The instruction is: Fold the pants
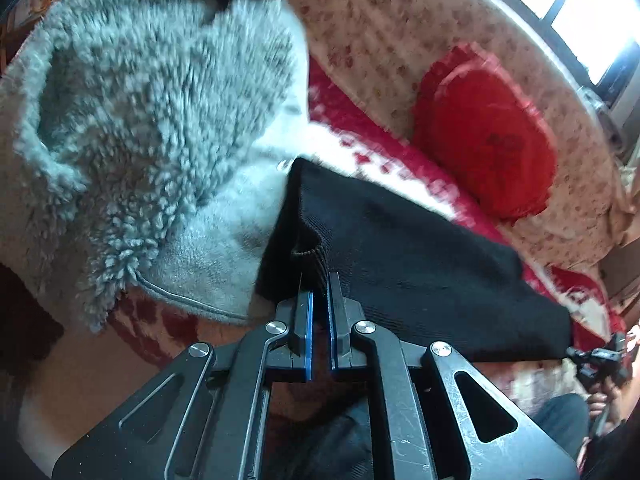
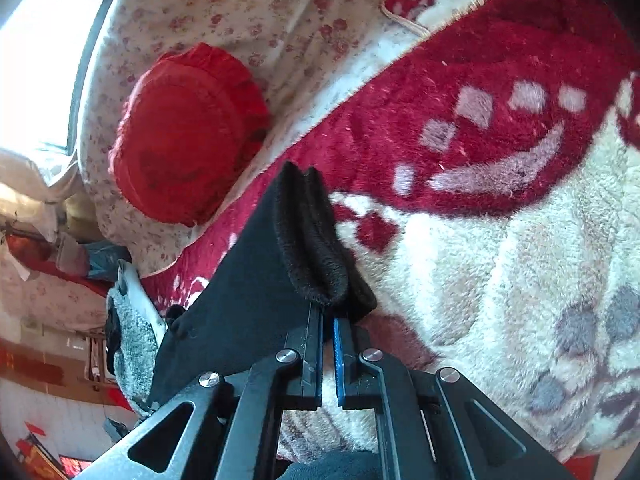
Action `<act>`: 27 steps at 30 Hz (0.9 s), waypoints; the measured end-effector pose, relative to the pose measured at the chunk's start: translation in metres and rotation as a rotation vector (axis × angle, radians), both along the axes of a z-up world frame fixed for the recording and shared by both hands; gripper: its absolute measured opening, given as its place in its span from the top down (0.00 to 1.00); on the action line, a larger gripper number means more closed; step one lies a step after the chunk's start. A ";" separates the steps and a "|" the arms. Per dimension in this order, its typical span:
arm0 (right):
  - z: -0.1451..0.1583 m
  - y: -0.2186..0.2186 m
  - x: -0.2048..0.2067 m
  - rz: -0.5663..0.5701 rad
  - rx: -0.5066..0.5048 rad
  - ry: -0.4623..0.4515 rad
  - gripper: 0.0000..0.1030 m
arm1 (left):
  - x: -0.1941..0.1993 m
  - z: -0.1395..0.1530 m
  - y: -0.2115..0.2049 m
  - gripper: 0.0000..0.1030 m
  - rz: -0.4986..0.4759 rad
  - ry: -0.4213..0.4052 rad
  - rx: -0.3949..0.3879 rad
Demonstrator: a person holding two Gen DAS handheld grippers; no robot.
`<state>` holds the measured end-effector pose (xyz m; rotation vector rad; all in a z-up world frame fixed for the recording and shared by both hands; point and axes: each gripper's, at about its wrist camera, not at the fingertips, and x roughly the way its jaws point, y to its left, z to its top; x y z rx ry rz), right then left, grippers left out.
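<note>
The left tongs (image 1: 320, 292) are pinching the ribbed edge of the black pants (image 1: 420, 264), which are lying stretched over the red and white blanket (image 1: 360, 136) on the bed, going off toward 4 o'clock. The right tongs (image 2: 328, 316) are squeezing a fuzzy folded edge of the same black pants (image 2: 248, 280), and the cloth is hanging away toward 8 o'clock. A fluffy grey coat (image 1: 152, 128) is sitting at 10 o'clock from the left tongs, touching the pants, and a round red pillow (image 1: 484, 136) is resting at 2 o'clock on the flowery sheet (image 1: 400, 20).
</note>
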<state>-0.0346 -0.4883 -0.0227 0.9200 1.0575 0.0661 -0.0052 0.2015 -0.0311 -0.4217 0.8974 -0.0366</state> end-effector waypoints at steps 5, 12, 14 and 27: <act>0.014 0.005 0.004 0.026 -0.141 0.036 0.97 | 0.007 -0.004 0.005 0.86 -0.004 0.009 0.051; 0.108 0.084 0.009 0.120 -0.464 -0.215 0.96 | -0.009 0.042 -0.012 0.85 0.070 -0.139 0.274; 0.114 0.162 0.022 0.359 -0.484 -0.282 0.96 | -0.001 0.051 -0.051 0.85 -0.114 -0.205 0.332; 0.026 0.340 0.033 0.707 -0.687 -0.284 0.96 | 0.055 -0.014 -0.070 0.68 -0.230 0.000 0.371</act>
